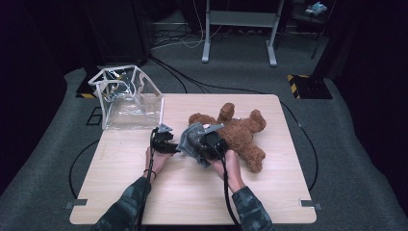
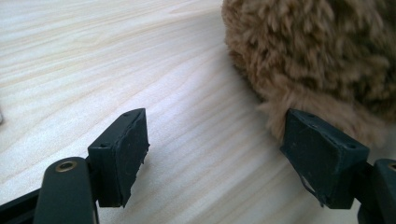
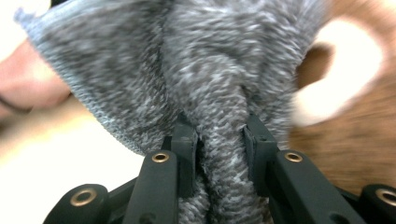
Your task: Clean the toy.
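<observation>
A brown teddy bear point(image 1: 243, 132) lies sprawled on the wooden table point(image 1: 269, 192), right of centre. My right gripper point(image 1: 208, 142) is shut on a grey knitted cloth point(image 1: 191, 142), which bunches between its jaws point(image 3: 219, 135) right beside the bear's head. My left gripper point(image 1: 166, 140) rests low on the table just left of the cloth. Its jaws stand open point(image 2: 215, 154) over bare wood, and the bear's fur point(image 2: 322, 60) touches the tip of one finger point(image 2: 322, 154).
A clear plastic bag point(image 1: 126, 98) with white edging stands open at the table's back left corner. Cables cross the grey floor beyond, and a metal desk frame point(image 1: 239, 29) stands farther back. The table's front half is bare wood.
</observation>
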### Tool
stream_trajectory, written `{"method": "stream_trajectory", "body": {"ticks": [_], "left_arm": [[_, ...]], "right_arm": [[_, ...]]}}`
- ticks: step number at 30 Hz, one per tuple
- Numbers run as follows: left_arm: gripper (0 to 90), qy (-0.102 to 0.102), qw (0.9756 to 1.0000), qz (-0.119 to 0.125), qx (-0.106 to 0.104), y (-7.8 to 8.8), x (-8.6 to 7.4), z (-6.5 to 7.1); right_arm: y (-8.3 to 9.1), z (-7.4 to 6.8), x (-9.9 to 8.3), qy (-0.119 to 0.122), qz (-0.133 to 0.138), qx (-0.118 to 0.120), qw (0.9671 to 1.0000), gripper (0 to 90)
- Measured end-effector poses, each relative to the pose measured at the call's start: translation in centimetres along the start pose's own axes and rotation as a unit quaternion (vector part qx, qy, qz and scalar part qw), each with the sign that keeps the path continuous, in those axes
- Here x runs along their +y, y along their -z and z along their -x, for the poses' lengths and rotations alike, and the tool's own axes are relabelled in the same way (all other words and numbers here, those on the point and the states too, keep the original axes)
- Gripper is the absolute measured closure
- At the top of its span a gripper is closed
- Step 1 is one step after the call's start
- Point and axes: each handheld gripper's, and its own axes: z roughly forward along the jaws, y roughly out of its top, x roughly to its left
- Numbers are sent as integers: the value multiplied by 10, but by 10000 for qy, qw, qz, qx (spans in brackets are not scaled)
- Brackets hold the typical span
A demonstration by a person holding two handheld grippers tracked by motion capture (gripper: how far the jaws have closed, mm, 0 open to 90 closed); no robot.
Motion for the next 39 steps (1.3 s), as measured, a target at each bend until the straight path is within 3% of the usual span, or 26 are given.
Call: {"method": "stream_trajectory", "body": {"ticks": [3,5,7,11,14,18,23,29,34,36,37,39], "left_arm": [[206,-58,10000,18,-27,0,0,0],[200,-35,9999,74,-61,0,-1,-1],[198,-150,9998,11,-91,0,0,-1],[184,-287,9995,54,-149,1,-1,1],[184,-260,9993,162,-216,3,-3,1],[184,-257,9994,183,-162,3,-3,2],[183,-193,9994,200,-199,3,-3,1],[180,-169,9994,230,-188,4,-3,0],[179,-218,9994,214,-187,4,-3,1],[178,-195,9993,235,-224,4,-3,0],[178,-178,9992,251,-245,4,-4,-1],[175,-209,9993,231,-230,4,-3,0]], "right_arm": [[18,8,20,105,204,-419,9989,703],[21,17,32,-32,270,-499,9984,702],[17,24,43,-183,238,-602,9977,702],[-10,31,52,-245,-147,-663,9974,702],[-24,24,45,-115,-327,-635,9974,703],[-22,5,37,146,-367,-804,9960,705],[-25,-13,22,324,-511,-639,9961,708],[-42,-13,-2,62,-591,-233,9980,713],[-64,-16,-27,-147,-929,-28,9956,712],[-58,-14,-26,-138,-887,86,9959,712],[-51,-11,-23,-38,-837,159,9964,711],[-30,-7,-14,-88,-586,188,9981,710]]}}
